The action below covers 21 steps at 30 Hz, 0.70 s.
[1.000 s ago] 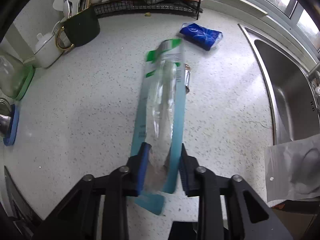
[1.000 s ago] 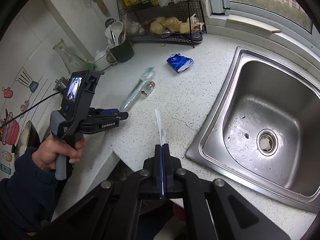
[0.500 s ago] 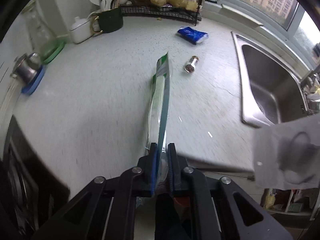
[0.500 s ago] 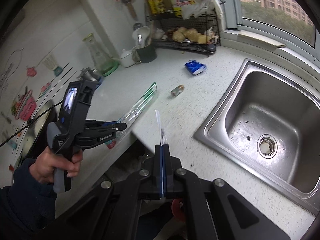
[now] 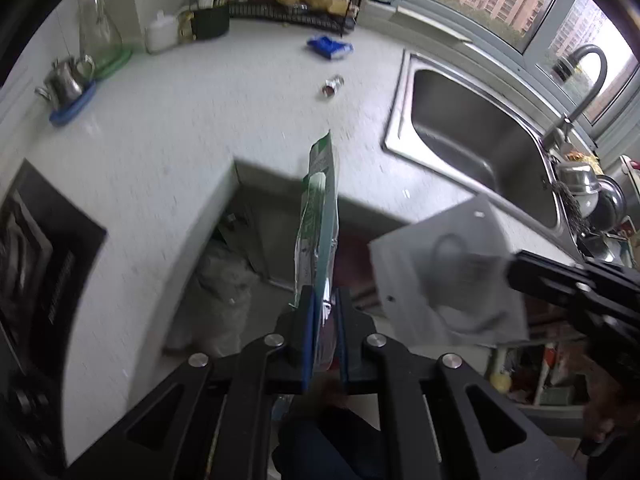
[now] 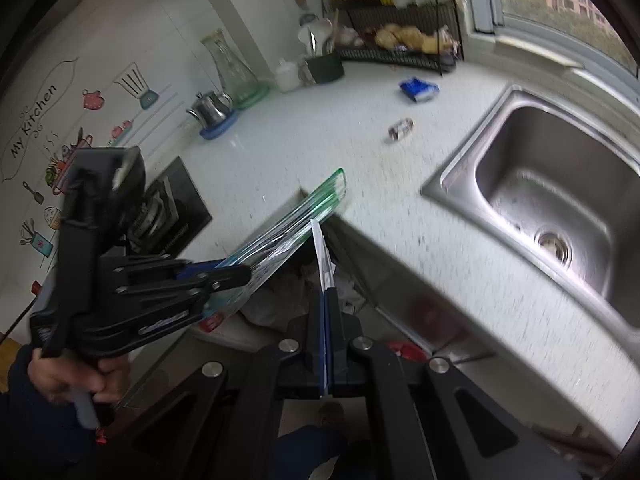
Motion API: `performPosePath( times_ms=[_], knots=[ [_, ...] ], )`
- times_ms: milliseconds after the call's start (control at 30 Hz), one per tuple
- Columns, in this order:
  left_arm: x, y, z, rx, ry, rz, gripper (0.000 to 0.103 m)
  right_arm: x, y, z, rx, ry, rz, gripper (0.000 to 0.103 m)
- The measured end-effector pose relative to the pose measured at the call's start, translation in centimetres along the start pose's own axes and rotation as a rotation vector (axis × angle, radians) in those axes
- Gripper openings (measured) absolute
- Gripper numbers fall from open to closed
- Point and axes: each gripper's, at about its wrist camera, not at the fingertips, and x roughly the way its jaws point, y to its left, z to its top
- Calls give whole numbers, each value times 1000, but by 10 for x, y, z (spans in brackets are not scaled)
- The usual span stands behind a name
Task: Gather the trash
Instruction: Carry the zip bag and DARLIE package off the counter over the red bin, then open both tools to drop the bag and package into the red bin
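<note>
We see the left gripper (image 5: 325, 332) closed on a green package (image 5: 320, 216) and the right gripper (image 6: 325, 336) closed on a white pouch (image 5: 444, 276), both held beyond the counter (image 5: 180, 128) front edge.

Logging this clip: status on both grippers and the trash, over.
Left gripper shut on green wrapper. Right gripper shut on white packet. Both held off the counter edge. Blue pack and small jar uncollected on the counter. Nothing blocking.

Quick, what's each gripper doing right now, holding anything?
Left gripper: shut on the green-and-clear plastic package.
Right gripper: shut on the thin white packet.
</note>
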Motion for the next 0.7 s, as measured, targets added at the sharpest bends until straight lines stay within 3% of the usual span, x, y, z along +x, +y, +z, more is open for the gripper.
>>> performPosePath(
  times_ms=[267,533,700],
  knots=[
    [43,8,-51,-15,124,-39,9,46,-9,-44,86,116,-40,0],
    [147,14,-95,0,288,-66,9,119,-43,-95,187,207,-79,0],
    [221,27,-121,1,339,-76,9,179,-79,-130,237,241,-94,0]
  ],
)
